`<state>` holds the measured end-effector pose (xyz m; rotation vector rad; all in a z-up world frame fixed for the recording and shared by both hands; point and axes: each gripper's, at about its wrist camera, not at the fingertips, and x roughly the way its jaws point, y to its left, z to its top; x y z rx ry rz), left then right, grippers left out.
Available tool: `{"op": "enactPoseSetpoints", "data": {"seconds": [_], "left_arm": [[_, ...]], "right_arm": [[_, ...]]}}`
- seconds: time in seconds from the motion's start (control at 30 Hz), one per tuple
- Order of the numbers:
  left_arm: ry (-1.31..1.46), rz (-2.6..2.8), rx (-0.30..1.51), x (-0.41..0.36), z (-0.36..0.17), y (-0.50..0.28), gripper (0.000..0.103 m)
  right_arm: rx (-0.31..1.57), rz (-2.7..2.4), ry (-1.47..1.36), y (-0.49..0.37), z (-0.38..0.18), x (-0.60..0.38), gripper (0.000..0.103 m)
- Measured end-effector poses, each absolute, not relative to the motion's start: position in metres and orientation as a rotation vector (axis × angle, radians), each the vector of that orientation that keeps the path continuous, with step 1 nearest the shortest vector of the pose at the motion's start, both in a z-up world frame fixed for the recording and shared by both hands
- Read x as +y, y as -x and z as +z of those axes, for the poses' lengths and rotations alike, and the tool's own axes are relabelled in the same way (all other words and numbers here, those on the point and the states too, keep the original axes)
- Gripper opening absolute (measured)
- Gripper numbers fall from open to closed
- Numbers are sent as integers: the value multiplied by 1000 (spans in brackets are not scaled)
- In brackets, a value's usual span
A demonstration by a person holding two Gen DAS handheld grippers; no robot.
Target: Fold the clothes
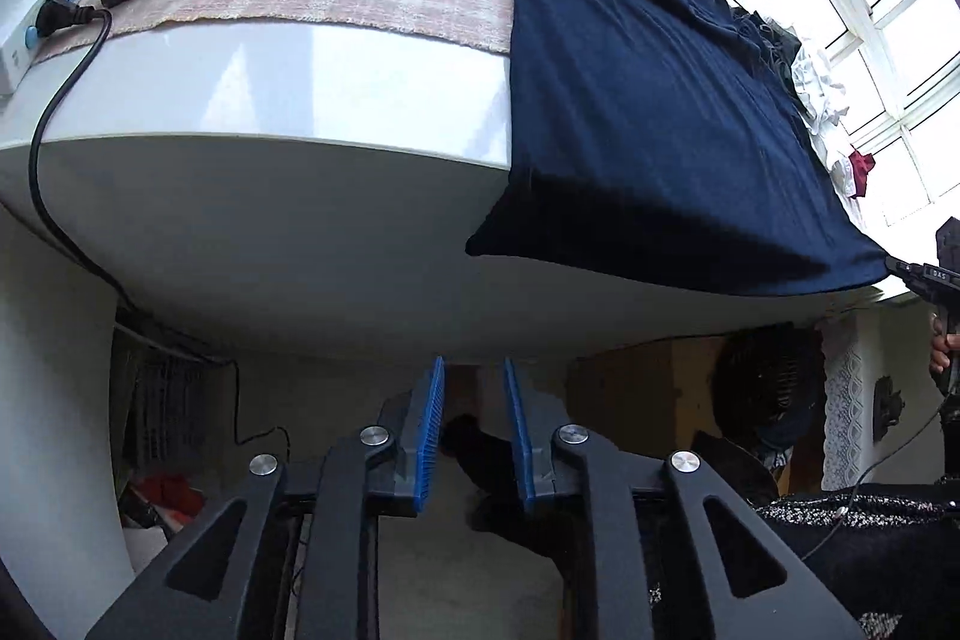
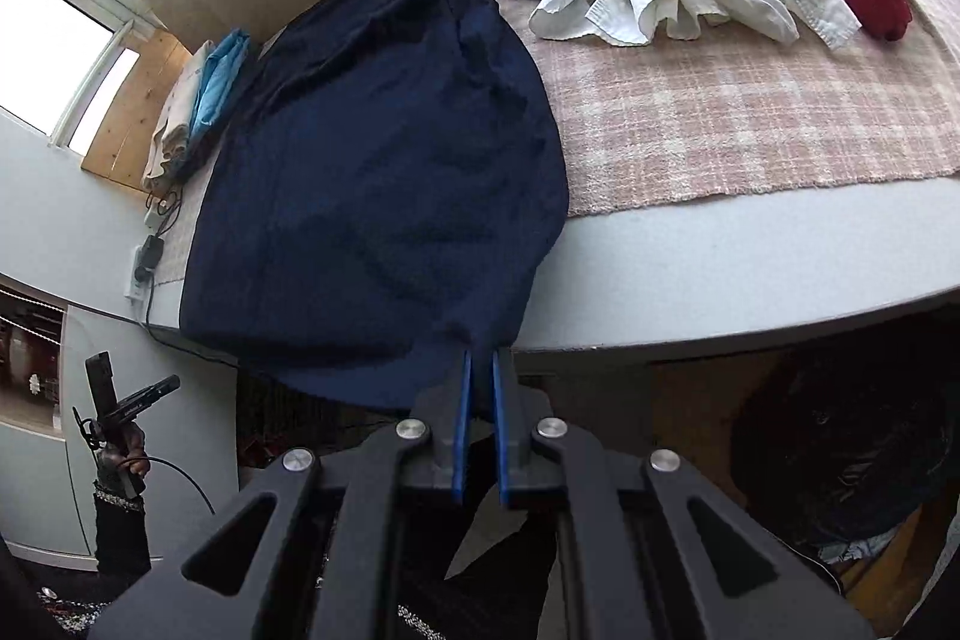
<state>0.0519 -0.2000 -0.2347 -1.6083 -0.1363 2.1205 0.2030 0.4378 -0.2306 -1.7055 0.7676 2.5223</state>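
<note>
At the table (image 2: 720, 244) edge, I am holding the navy garment (image 2: 384, 172).
Right gripper (image 2: 480, 361) jaws are pinching its lower-centre hem; left gripper (image 1: 474, 376) jaws are standing slightly apart, empty.

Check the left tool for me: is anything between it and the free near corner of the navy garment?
Nothing visible blocks it. The left tool is open and empty below the table edge, and the navy garment has its free corner hanging over that edge above the tool, only open air between. The right tool pinches the other corner.
</note>
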Motion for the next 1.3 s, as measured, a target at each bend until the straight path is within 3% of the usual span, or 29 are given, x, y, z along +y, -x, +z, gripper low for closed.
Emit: {"op": "enactPoseSetpoints", "data": {"seconds": [0.1, 0.23, 0.43, 0.67, 0.73, 0.77, 0.8, 1.07, 1.3], "left_arm": [[1594, 2088, -148, -194, -243, -39, 26], [1545, 2033, -135, -175, -255, -18, 38], [1578, 1961, 13, -146, -274, 1, 38], [1551, 1924, -44, -136, -275, 12, 38], [1544, 1906, -66, -133, -275, 11, 34], [1541, 1897, -78, -131, -275, 11, 13], [1534, 1888, -110, -130, -275, 9, 3], [1470, 1986, -359, -155, -195, -23, 4], [1421, 2117, -340, -153, -125, 25, 4]], "right_arm": [[739, 2507, 1734, -198, -232, 434, 7], [709, 2478, 1769, -191, -236, 430, 7], [664, 2477, 1787, -186, -237, 426, 7], [666, 2464, 1792, -182, -241, 425, 7], [676, 2453, 1788, -181, -243, 427, 7], [680, 2450, 1787, -181, -244, 428, 7], [684, 2449, 1785, -181, -244, 429, 7], [809, 2498, 1729, -194, -234, 433, 7], [1095, 2610, 1554, -186, -212, 445, 7]]}}
